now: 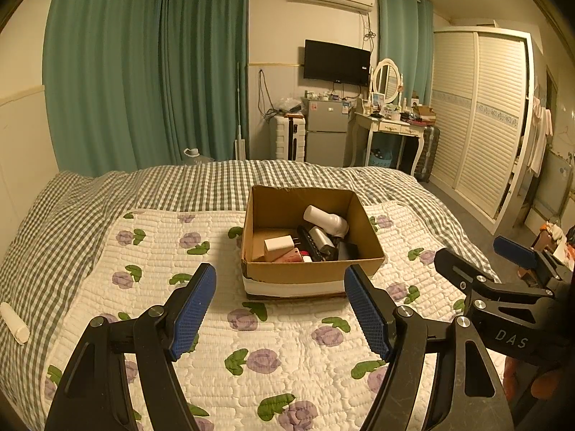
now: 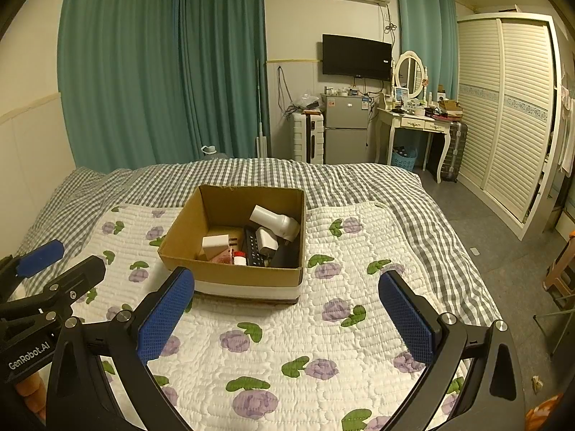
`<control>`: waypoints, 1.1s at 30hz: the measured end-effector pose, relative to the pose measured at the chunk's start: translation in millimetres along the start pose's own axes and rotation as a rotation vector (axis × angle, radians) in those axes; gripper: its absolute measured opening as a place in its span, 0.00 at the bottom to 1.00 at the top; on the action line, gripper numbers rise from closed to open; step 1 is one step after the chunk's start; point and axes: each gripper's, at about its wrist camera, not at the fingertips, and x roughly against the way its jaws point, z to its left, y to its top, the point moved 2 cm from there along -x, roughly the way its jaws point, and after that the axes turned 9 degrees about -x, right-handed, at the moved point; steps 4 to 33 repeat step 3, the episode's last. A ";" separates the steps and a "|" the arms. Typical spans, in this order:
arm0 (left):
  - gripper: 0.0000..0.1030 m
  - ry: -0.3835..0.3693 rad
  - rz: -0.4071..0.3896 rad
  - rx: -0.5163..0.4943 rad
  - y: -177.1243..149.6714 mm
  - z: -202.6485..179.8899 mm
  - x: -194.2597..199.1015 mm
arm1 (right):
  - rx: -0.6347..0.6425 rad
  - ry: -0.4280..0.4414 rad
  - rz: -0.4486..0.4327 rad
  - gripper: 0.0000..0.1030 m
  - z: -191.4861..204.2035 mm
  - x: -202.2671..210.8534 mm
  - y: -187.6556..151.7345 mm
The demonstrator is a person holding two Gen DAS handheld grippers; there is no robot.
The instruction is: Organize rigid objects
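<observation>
An open cardboard box sits on the flowered quilt in the middle of the bed. Inside lie a white bottle, a white charger plug, a black remote, a pink item and other small things. My left gripper is open and empty, above the quilt just short of the box. My right gripper is open and empty, also short of the box, slightly to its right. A white tube lies on the checked sheet at far left.
The flowered quilt covers the near bed over a checked sheet. Beyond the bed stand a suitcase, small fridge, dressing table and wardrobe. Floor lies to the right.
</observation>
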 end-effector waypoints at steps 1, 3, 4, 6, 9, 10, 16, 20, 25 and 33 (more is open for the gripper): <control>0.74 -0.001 0.001 0.000 -0.6 -0.1 -0.1 | 0.000 -0.001 0.002 1.00 -0.6 -0.5 -0.9; 0.74 -0.003 0.002 -0.004 -1.0 -0.8 -0.4 | -0.002 -0.002 0.006 1.00 -1.5 -1.4 -3.1; 0.74 -0.003 0.002 -0.004 -1.0 -0.8 -0.4 | -0.002 -0.002 0.006 1.00 -1.5 -1.4 -3.1; 0.74 -0.003 0.002 -0.004 -1.0 -0.8 -0.4 | -0.002 -0.002 0.006 1.00 -1.5 -1.4 -3.1; 0.74 -0.003 0.002 -0.004 -1.0 -0.8 -0.4 | -0.002 -0.002 0.006 1.00 -1.5 -1.4 -3.1; 0.74 -0.003 0.002 -0.004 -1.0 -0.8 -0.4 | -0.002 -0.002 0.006 1.00 -1.5 -1.4 -3.1; 0.74 -0.003 0.002 -0.004 -1.0 -0.8 -0.4 | -0.002 -0.002 0.006 1.00 -1.5 -1.4 -3.1; 0.74 -0.003 0.002 -0.004 -1.0 -0.8 -0.4 | -0.002 -0.002 0.006 1.00 -1.5 -1.4 -3.1; 0.74 -0.003 0.002 -0.004 -1.0 -0.8 -0.4 | -0.002 -0.002 0.006 1.00 -1.5 -1.4 -3.1; 0.74 -0.003 0.002 -0.004 -1.0 -0.8 -0.4 | -0.002 -0.002 0.006 1.00 -1.5 -1.4 -3.1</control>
